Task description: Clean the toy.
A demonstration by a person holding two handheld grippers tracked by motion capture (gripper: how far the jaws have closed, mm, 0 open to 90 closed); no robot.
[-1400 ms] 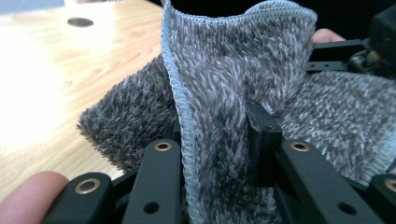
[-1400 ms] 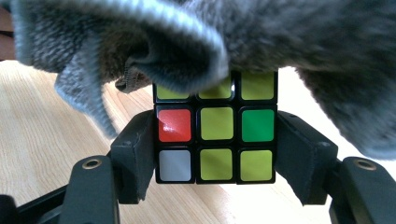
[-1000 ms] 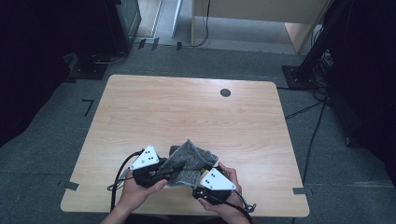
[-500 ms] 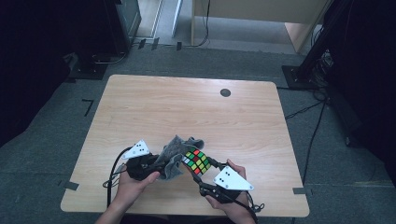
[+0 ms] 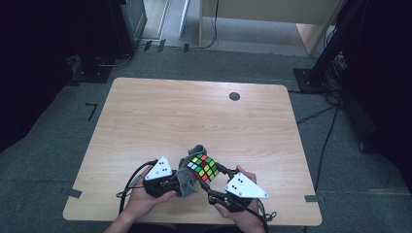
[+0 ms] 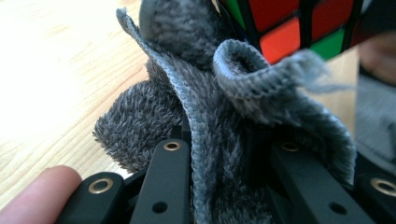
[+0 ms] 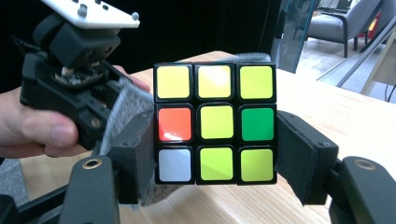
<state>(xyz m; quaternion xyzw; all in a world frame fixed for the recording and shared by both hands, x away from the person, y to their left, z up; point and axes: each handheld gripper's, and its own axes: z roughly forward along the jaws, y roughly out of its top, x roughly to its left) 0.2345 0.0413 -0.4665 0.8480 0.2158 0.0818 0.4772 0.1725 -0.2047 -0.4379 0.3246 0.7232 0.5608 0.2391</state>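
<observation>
Two things are in hand near the front edge of the tabletop (image 5: 145, 111): a puzzle cube (image 5: 204, 166) and a grey cloth (image 5: 186, 175). A second ago the cube was hidden under the cloth, draped across both claws; now the cloth is drawn off to the cube's left side and the coloured faces are bared. The right claw (image 7: 215, 126) is seen pinching the cube between its two padded jaws, one pad on each side face, and the cube is held clear above the tabletop. The left claw (image 6: 224, 186) is pressed together on the bunched cloth, with pile and hemmed edge packed between its black jaws, its closing only just completed. Just left of the cube, the cloth is touching its lower left corner, and a strip of it is trapped under the right claw's left pad.

By judgement, the unwrapping or wiping of the cube is well along, with the trapped strip left to be pulled free.

No brand, label or writing can be read; the cube's stickers are plain yellow, orange, green, white and red squares, and the grey plates on the claws are blank.
</observation>
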